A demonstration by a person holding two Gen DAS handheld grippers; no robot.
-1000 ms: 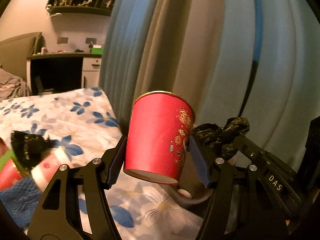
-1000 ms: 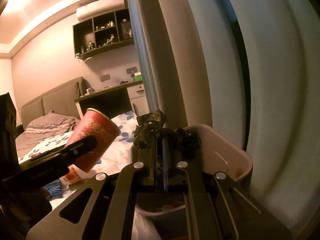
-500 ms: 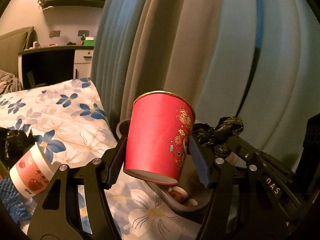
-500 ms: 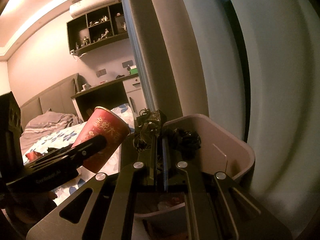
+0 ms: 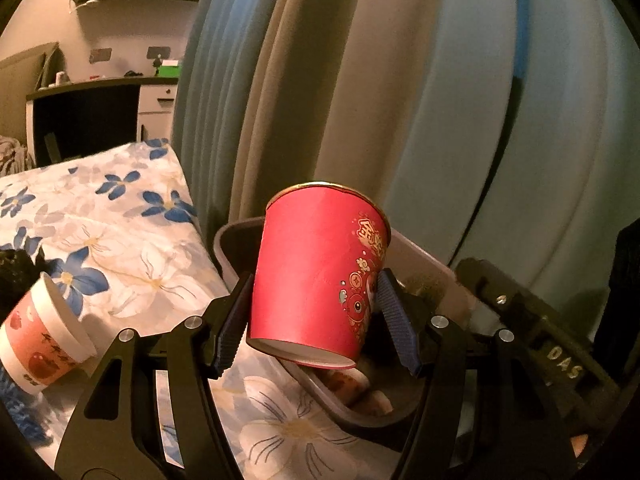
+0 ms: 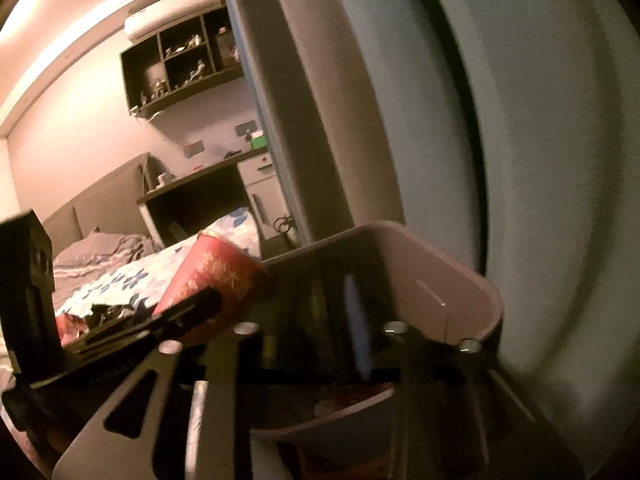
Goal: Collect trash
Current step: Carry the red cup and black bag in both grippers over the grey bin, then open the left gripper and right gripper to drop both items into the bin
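Observation:
My left gripper (image 5: 318, 320) is shut on a red paper cup (image 5: 320, 272) with gold print and holds it upright over the near rim of a grey trash bin (image 5: 416, 256) beside the bed. In the right wrist view the cup (image 6: 216, 280) shows at the left. My right gripper (image 6: 336, 320) is over the bin (image 6: 448, 280); its fingers are blurred and stand apart, and the black bag it held is no longer between them. Other trash lies in the bin's bottom (image 6: 352, 404).
A white and red paper cup (image 5: 44, 344) lies on its side on the flowered bedsheet (image 5: 120, 220) at the left, beside a black crumpled bag (image 5: 16, 276). Curtains (image 5: 400, 100) hang right behind the bin. A dark desk (image 5: 84, 120) stands at the far left.
Both grippers moved toward the bin. My right gripper opened and the black bag left its fingers. My left gripper still holds the red cup.

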